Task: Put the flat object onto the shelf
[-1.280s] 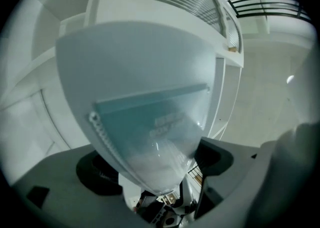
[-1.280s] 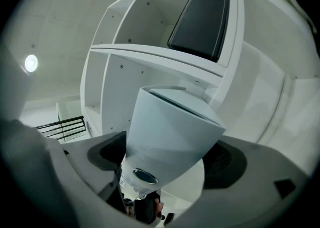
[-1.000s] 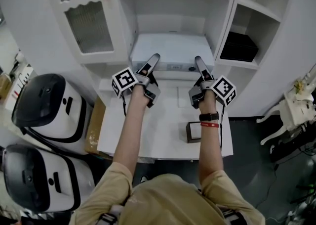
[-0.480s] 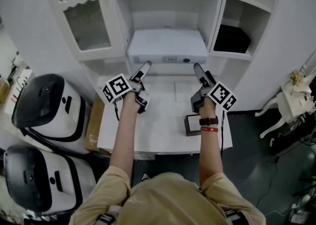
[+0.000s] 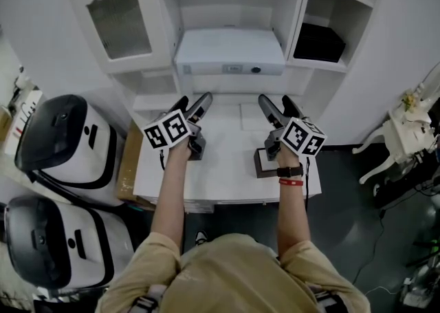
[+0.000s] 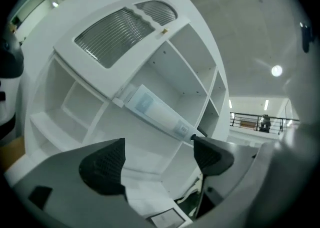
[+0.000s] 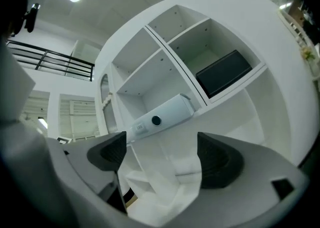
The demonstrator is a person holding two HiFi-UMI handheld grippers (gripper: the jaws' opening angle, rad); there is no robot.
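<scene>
A person holds 2 grippers above a white table point(image 5: 227, 170), in front of a white cabinet point(image 5: 298, 12). The flat white box point(image 5: 229, 51) lies on the cabinet's middle shelf. The left gripper point(image 5: 194, 101) and the right gripper point(image 5: 273, 101) both have their jaws spread apart with nothing between them. A small dark box point(image 5: 262, 164) sits on the table just beside the right gripper. A black box point(image 5: 320, 42) rests in the right compartment.

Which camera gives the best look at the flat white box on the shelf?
The head view: it shows the flat white box whole from above, lying in the middle bay of the shelf. The left and right gripper views show the box only edge-on and slanted.
</scene>
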